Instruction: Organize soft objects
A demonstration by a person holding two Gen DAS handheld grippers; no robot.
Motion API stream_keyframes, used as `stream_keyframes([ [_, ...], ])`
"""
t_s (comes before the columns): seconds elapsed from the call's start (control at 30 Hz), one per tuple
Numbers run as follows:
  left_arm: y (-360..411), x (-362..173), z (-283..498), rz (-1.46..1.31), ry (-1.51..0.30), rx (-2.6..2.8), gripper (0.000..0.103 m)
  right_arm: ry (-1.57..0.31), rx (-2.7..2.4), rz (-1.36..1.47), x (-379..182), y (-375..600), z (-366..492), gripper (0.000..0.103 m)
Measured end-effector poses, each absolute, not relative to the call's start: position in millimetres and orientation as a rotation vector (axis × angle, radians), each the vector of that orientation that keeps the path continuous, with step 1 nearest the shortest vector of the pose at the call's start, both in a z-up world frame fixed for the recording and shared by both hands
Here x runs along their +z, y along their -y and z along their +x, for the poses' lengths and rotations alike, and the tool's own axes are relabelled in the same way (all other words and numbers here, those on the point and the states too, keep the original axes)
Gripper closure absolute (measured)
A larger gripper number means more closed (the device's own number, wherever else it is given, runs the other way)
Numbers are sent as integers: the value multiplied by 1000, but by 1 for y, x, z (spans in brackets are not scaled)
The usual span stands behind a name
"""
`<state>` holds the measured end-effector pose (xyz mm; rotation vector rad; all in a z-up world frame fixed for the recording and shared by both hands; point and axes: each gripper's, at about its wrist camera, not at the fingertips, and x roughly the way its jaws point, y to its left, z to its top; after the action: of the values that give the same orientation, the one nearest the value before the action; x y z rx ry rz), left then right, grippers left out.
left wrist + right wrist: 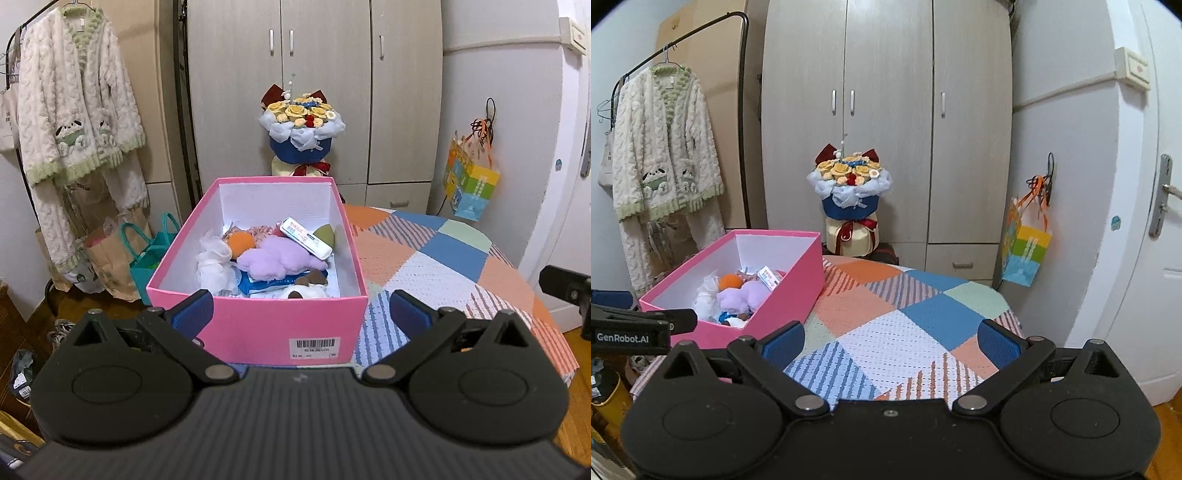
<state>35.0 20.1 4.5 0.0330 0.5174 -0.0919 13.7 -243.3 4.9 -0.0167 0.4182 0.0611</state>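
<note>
The left gripper (pixel 302 314), ribbed black plastic with blue textured pads, gapes wide and empty before the matte pink cardboard box (pixel 258 325), whose white barcode label is too small to read. Inside lie a fluffy lilac plush (pixel 277 258), an orange ball (pixel 241 242) and half-buried items. The right gripper (pixel 892 345) hangs equally spread, empty, above the knitted patchwork cloth (pixel 923 332); "GenRobot.AI" marks the other tool.

Pink box (pixel 258 325), lid off, frame centre, holds soft items: lilac plush (pixel 279 260), orange ball (pixel 241 242), white fabric (pixel 214 264), piled together.
</note>
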Motion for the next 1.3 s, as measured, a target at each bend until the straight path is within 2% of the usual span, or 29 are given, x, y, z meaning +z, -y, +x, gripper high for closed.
stream_keyframes([
  [0.67,-11,9,19,41,-447,-96,0,-437,16,50,-2,249,9,2],
  [1.3,-11,6,7,89,-392,-38,0,-377,66,-29,2,231,-12,2],
])
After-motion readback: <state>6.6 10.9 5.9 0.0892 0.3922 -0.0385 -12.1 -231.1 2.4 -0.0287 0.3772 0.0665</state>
